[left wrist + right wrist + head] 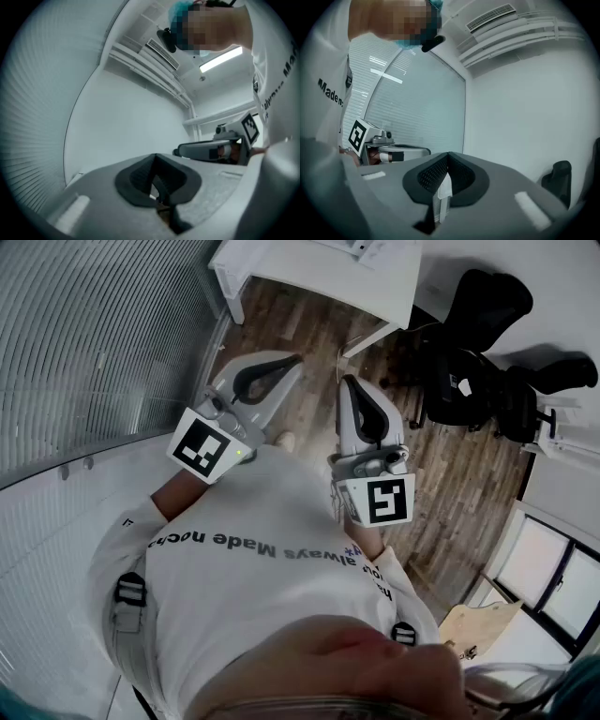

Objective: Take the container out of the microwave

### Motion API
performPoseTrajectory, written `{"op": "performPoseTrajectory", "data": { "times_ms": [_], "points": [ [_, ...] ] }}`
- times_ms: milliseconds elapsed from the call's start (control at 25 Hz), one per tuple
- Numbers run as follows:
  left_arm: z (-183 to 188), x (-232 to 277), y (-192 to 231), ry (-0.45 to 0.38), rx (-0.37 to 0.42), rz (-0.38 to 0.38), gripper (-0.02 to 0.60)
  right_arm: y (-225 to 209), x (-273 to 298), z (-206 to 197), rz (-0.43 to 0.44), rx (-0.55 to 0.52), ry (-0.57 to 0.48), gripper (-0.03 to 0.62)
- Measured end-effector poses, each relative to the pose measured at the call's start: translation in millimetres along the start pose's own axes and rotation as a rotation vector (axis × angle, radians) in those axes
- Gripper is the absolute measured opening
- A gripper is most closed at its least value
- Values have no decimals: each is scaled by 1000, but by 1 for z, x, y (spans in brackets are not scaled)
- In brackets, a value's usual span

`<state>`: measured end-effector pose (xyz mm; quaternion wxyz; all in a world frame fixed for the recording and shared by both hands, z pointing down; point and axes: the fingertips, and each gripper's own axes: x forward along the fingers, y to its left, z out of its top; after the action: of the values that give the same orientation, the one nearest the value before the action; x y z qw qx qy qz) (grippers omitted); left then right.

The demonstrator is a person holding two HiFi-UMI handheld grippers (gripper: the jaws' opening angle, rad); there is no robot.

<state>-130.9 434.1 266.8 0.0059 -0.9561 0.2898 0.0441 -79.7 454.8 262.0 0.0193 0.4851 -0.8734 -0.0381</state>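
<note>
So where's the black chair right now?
Head view, upper right: the black chair stands on the wood floor, right of the right claw, beside the white table.

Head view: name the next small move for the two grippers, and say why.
Probably turn to find the microwave first, since no view shows it or the container. The grey left gripper and grey right gripper sit close in front of the white printed shirt, both shut and holding nothing.

Cool, even indoor light fills every view; a long white ceiling light strip point(224, 58) glares brightly. Fisheye bending curves the edges, corners fall black, and the grey left gripper point(155, 168) near the lens looks soft.
</note>
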Motion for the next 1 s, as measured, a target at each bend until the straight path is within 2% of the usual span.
{"op": "performPoseTrajectory", "data": {
  "times_ms": [440, 1000],
  "points": [
    [0, -9, 11, -2, -6, 0, 3, 5, 10, 1, -18, 10, -10, 2],
    [-16, -62, 67, 15, -30, 30, 3, 62, 65, -7, 19, 9, 4, 2]
  ]
}}
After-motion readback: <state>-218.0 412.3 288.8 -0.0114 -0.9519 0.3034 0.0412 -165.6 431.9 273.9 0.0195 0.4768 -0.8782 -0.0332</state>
